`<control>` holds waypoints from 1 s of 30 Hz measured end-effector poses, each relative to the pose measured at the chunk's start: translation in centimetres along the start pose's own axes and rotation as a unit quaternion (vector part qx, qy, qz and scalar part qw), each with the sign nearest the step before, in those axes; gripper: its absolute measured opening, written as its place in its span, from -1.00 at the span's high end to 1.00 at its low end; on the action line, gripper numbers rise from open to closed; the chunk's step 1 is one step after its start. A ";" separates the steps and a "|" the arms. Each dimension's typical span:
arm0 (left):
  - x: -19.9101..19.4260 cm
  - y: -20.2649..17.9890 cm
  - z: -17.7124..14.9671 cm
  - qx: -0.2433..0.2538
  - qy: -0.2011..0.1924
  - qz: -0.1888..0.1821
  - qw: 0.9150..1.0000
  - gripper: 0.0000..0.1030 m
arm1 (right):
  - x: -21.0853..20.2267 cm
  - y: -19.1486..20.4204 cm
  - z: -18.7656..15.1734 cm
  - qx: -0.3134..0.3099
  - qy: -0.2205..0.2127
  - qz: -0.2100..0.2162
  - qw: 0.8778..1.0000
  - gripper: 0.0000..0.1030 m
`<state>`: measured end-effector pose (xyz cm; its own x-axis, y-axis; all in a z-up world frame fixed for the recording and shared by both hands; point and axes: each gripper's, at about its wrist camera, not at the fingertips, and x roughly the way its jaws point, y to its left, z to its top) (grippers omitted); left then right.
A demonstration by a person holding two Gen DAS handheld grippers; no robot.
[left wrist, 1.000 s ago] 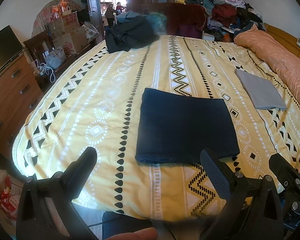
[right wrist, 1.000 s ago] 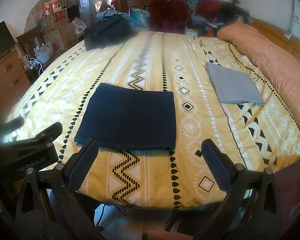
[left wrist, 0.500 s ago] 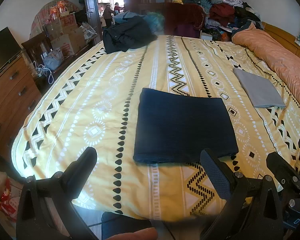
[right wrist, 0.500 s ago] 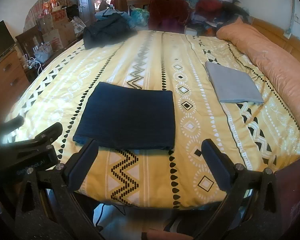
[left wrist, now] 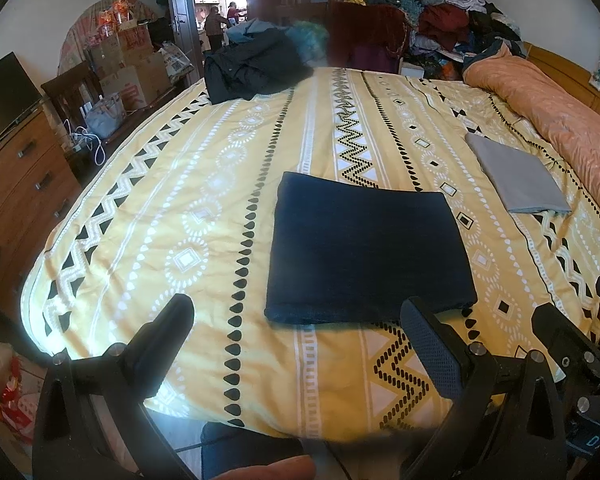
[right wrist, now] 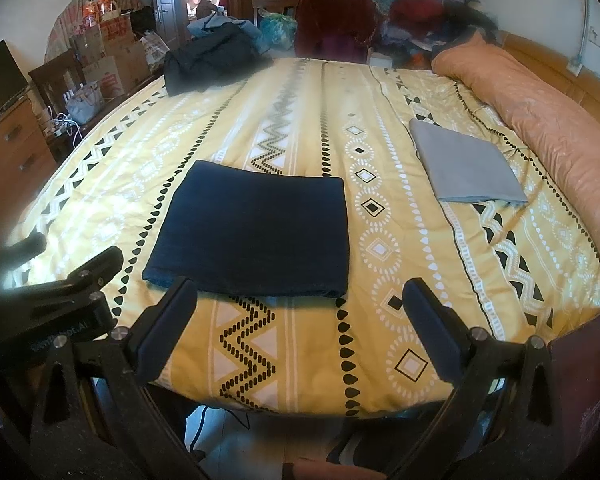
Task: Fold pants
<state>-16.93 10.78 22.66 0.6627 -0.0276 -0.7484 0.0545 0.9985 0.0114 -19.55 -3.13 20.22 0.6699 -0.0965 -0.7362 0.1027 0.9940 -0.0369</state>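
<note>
Fold looks finished: navy pants (left wrist: 366,254) lie as a flat rectangle on the bed (left wrist: 204,184) near its front edge, left gripper (left wrist: 296,344) and right gripper (right wrist: 300,324) both spread, empty, just short; next likely retreat or final smoothing.

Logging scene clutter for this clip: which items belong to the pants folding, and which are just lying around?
Part of the job:
- navy pants, folded flat on the yellow bedspread
- left gripper and right gripper, both open, empty

Lying about:
- grey folded cloth
- orange quilt
- dark jacket
- clothes heap
- cardboard boxes
</note>
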 end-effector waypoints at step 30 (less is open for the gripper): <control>1.3 -0.7 -0.3 0.017 0.009 -0.010 1.000 -1.00 | 0.9 -0.3 -0.6 0.010 0.014 -0.002 1.000 -0.99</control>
<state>-16.27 10.03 21.48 0.6471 -0.0472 -0.7610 0.0936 0.9954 0.0179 -19.40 -3.46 19.11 0.6494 -0.0980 -0.7541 0.1203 0.9924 -0.0254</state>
